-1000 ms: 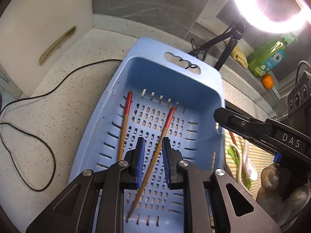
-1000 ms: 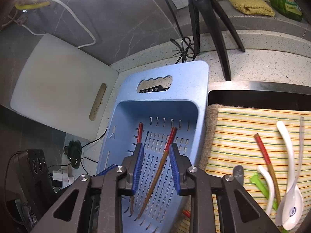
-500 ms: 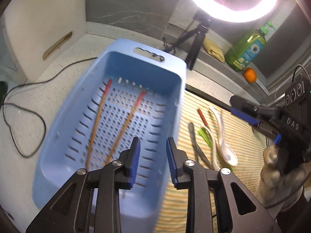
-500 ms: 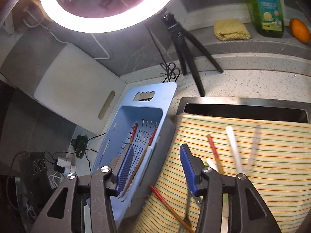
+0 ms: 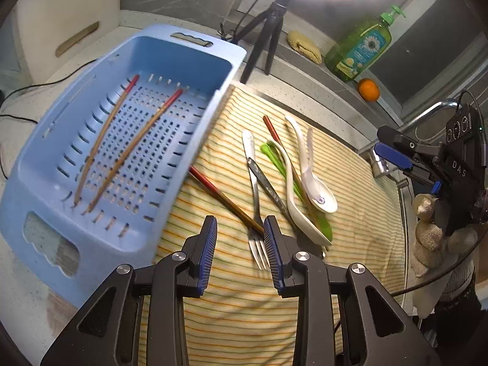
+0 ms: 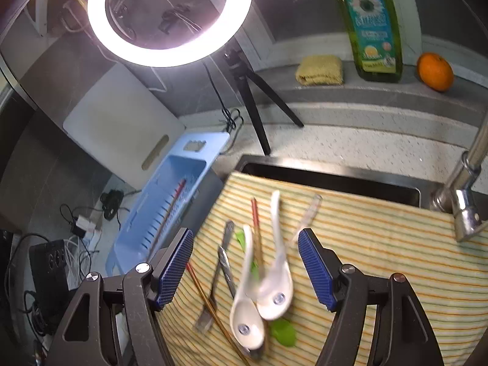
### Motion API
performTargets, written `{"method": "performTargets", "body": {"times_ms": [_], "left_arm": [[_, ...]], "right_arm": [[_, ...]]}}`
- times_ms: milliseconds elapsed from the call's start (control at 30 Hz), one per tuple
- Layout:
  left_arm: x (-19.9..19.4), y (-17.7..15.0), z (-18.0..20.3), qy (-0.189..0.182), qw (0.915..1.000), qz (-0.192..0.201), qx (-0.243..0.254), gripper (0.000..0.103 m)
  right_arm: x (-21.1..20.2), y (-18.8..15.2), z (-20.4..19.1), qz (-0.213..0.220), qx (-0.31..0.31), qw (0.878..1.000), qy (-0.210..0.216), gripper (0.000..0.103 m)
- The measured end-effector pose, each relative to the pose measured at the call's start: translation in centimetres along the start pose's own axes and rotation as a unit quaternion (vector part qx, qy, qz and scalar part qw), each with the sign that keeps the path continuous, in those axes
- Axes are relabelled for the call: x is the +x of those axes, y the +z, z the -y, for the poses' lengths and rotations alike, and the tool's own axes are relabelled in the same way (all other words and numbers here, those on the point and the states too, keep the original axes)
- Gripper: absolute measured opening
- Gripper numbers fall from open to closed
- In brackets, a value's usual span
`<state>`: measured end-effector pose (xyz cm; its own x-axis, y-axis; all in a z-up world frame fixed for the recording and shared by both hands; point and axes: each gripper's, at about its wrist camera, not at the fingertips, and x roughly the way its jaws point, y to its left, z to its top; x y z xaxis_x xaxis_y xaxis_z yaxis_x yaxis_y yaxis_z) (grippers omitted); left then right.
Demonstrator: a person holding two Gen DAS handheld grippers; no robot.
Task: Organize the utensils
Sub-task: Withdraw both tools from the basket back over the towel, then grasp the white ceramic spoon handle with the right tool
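Blue plastic basket (image 5: 128, 140) is sitting at about 9 o'clock in the left wrist view, with two red-tipped chopsticks (image 5: 122, 149) lying side by side on its slotted floor. Right next to it, the striped cloth (image 5: 238, 299) is covering the sink area, and the rest of the utensils are piling up there around 1 o'clock: a metal fork (image 5: 254, 195), a loose chopstick (image 5: 225, 199) crossing the fork's neck, two white spoons (image 5: 308, 167), and a green utensil (image 5: 276, 158) peeking out underneath them.

Left gripper (image 5: 241, 244) is hovering over the cloth with its jaws a modest gap apart, nothing pinched between them; the fork tines are showing in the gap but lower down, on the cloth. Right gripper (image 6: 245, 270) is spreading its jaws wider over the same heap, with the spoons framed between them but not clamped. It's a bit blurry there.

Up at 12 o'clock the ring light (image 6: 169, 15) is glaring, with a green soap bottle (image 6: 370, 24) and an orange (image 6: 434, 71) sitting on the ledge behind.
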<state>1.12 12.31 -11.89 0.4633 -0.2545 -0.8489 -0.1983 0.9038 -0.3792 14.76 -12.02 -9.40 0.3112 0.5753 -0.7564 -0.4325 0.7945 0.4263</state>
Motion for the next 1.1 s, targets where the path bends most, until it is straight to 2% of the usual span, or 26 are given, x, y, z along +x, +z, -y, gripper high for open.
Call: {"method": "performTargets", "body": {"times_ms": [200, 333, 567, 767, 900, 1100], "left_arm": [[1.4, -1.3, 2.4, -0.028, 0.9994, -0.022, 0.001, 0.030], [2.7, -1.3, 4.3, -0.040, 0.9985, -0.035, 0.015, 0.030], [3.8, -1.0, 5.8, -0.034, 0.9974, -0.053, 0.036, 0.030], [5.1, -1.1, 7.7, -0.038, 0.9960, -0.070, 0.041, 0.030], [6.5, -0.6, 8.7, -0.012, 0.9960, -0.075, 0.048, 0.030], [7.9, -0.5, 8.2, 0.009, 0.9961, -0.081, 0.033, 0.030]], "right_arm": [[-0.1, -1.4, 2.8, -0.037, 0.037, 0.998, 0.018, 0.067], [0.5, -2.7, 2.8, -0.070, 0.039, 0.996, 0.049, 0.051], [1.5, -5.3, 3.5, -0.098, 0.057, 0.992, 0.059, 0.041], [0.9, -4.1, 4.2, -0.087, 0.075, 0.991, 0.070, 0.040], [1.1, -3.0, 3.1, -0.088, 0.056, 0.991, 0.084, 0.040], [2.8, -1.6, 1.0, -0.098, 0.024, 0.991, 0.093, 0.035]]}}
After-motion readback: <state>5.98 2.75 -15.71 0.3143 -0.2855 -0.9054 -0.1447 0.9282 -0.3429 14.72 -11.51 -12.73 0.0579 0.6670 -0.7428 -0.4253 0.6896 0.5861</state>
